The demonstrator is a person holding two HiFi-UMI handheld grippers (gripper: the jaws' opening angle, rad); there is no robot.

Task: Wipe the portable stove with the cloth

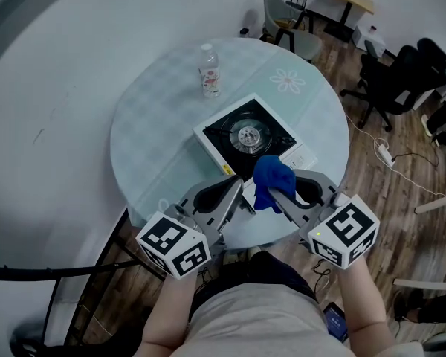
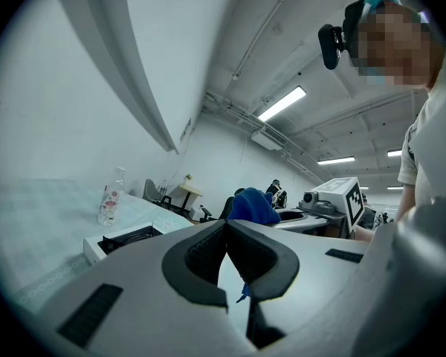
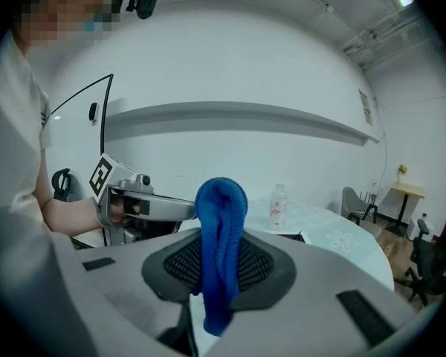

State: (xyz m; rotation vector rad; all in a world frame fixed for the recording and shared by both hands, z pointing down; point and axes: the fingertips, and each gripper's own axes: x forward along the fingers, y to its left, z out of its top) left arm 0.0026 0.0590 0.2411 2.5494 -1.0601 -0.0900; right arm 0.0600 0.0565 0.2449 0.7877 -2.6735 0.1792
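Right gripper view first: the right tongs [image 3: 220, 248] are pinching a soft blue terry cloth [image 3: 221, 199] mid-fold, with a loop bulging above the pads and a tail drooping below. It looks light and floppy and should drape and bunch, so a firm mid-fold bite seems right. The left tongs [image 2: 227, 229] are pressed together, with nothing in them. The cloth hangs over the round pale surface [image 1: 156, 140], by the near corner of the square black-topped, white-rimmed portable stove [image 1: 245, 136].

Blue cloth [image 1: 271, 177], black-and-white stove [image 1: 244, 136]
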